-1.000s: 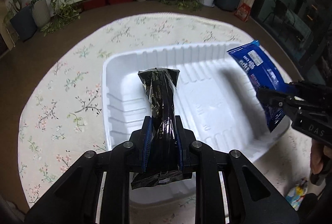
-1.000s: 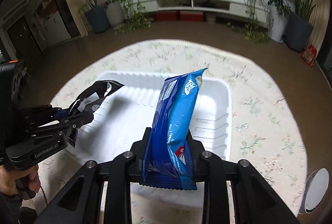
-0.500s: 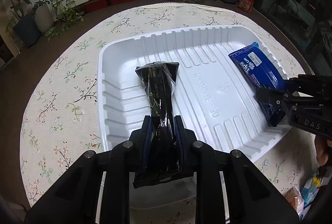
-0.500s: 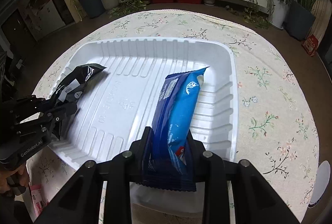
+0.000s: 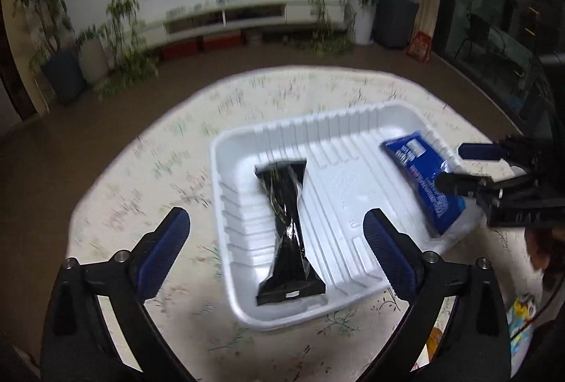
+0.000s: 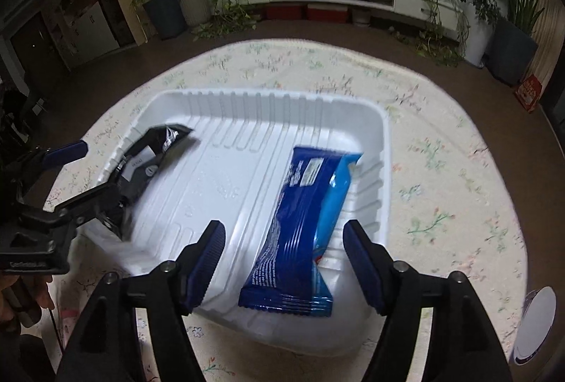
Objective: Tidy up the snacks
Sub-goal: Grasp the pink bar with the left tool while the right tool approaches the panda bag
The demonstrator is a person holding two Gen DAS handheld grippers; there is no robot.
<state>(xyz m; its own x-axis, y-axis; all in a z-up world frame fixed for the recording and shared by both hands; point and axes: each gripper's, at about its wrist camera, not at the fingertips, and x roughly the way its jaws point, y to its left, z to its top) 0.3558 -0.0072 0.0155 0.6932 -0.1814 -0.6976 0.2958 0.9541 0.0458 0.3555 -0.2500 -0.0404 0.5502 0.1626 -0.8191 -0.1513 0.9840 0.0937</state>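
A white ribbed tray (image 5: pixel 356 124) (image 6: pixel 247 99) sits on the round floral table. A black snack packet (image 5: pixel 286 223) lies in its left part; it shows behind the left gripper in the right wrist view (image 6: pixel 166 141). A blue snack packet (image 6: pixel 300 223) lies in the tray's right part, also in the left wrist view (image 5: pixel 420 184). My left gripper (image 5: pixel 275 237) is open and empty, its fingers wide either side of the black packet. My right gripper (image 6: pixel 282 240) is open and empty, its fingers either side of the blue packet.
Colourful snack packets (image 5: pixel 519 318) lie at the table's near right edge. A pink packet (image 6: pixel 69 315) lies by the left hand. A white round object (image 6: pixel 533 322) sits at the far right edge. Potted plants and a low TV shelf stand beyond the table.
Both grippers have opened and let go of their packets, which now lie in the tray. Both grippers have drawn back a little from the tray.
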